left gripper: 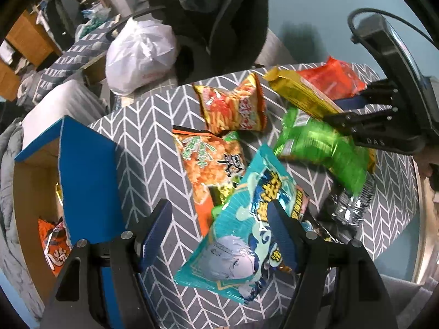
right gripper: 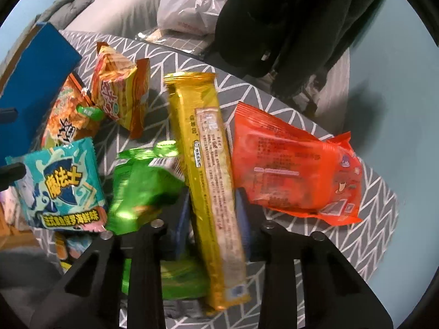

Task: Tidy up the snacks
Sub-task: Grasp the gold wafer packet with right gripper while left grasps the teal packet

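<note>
Between the pads of my right gripper [right gripper: 212,205] stands a long yellow snack packet [right gripper: 208,170]; the gripper is shut on its lower half. The left wrist view shows that same gripper [left gripper: 340,109] pinching the yellow packet [left gripper: 299,93] above a green packet [left gripper: 321,142]. My left gripper [left gripper: 219,211] is open, pointing down over a teal snack packet [left gripper: 238,246]. The packet lies between the fingers and overlaps the right one, while the left pad is clear of it. Two orange snack packets [left gripper: 233,104] [left gripper: 208,159] and a red-orange one [right gripper: 296,170] lie on the grey chevron tablecloth [left gripper: 148,142].
An open blue cardboard box [left gripper: 87,178] stands at the table's left edge with an orange packet [left gripper: 55,244] inside. A clear plastic bottle [left gripper: 354,205] lies under the green packet. Behind the table are a white plastic bag [left gripper: 140,54] and a chair draped in dark clothing [left gripper: 219,13].
</note>
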`<state>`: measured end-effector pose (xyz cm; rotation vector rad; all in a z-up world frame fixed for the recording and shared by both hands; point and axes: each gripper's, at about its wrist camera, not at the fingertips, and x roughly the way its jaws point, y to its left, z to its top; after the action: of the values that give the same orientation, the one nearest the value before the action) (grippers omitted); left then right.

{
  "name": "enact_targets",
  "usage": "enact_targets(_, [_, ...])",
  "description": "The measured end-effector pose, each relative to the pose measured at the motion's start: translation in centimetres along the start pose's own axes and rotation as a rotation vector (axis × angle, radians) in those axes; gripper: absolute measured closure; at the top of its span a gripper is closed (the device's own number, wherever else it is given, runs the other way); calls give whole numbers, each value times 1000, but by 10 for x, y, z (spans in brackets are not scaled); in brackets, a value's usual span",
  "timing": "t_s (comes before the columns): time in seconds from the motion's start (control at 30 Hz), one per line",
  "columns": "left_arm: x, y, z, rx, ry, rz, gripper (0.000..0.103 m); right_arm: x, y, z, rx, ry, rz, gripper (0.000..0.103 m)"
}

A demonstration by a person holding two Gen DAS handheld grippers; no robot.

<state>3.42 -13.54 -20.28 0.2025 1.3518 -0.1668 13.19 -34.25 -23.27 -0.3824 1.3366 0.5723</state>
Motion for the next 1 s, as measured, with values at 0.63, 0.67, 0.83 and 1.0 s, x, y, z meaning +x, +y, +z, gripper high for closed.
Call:
enact_targets(0.63, [20,-40,-13,158,97,-92,21,-67,-15,-37,226,-60,-71,76])
enact_targets(0.67, [21,-41,-14,166,96,-90,20,-71,-17,-41,244,-64,-70,76])
enact_targets(0.83, [27,-50,-18,202,103,-76,19,-88,-21,-61,325,-67,-59,76])
enact_targets(1.0, [38,-53,-18,219,123,-61,17,-99,-25,-86,425,-62,-44,76])
